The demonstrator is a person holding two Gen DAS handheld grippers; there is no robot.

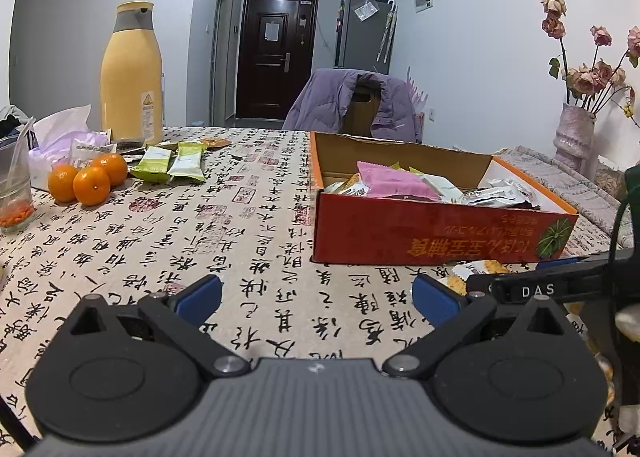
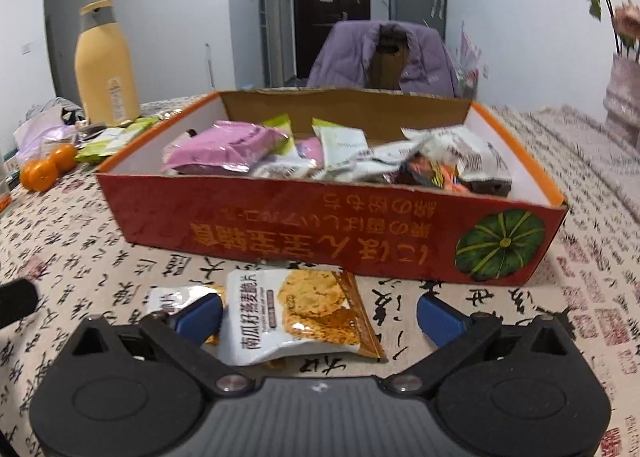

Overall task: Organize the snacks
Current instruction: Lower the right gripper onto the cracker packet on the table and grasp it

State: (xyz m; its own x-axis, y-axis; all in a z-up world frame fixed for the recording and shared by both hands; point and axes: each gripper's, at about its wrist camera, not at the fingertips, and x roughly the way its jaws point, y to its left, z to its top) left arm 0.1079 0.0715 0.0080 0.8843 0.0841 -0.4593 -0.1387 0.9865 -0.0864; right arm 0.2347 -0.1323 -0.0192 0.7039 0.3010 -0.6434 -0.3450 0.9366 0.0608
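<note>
A red cardboard box (image 2: pixel 320 229) stands on the table, full of several snack packets, among them a pink one (image 2: pixel 224 147). It also shows in the left wrist view (image 1: pixel 432 235). My right gripper (image 2: pixel 320 315) is open just above the table, with a white and orange cracker packet (image 2: pixel 304 317) lying between its fingers in front of the box. A second packet (image 2: pixel 176 297) lies under its left finger. My left gripper (image 1: pixel 316 297) is open and empty over bare tablecloth, left of the box. Two green packets (image 1: pixel 172 163) lie at the far left.
A yellow thermos (image 1: pixel 130 73), three oranges (image 1: pixel 88 179), a tissue pack (image 1: pixel 60 137) and a glass (image 1: pixel 14 193) stand at the far left. A chair with a purple jacket (image 1: pixel 352 101) is behind the table. A vase of flowers (image 1: pixel 574 137) stands at right.
</note>
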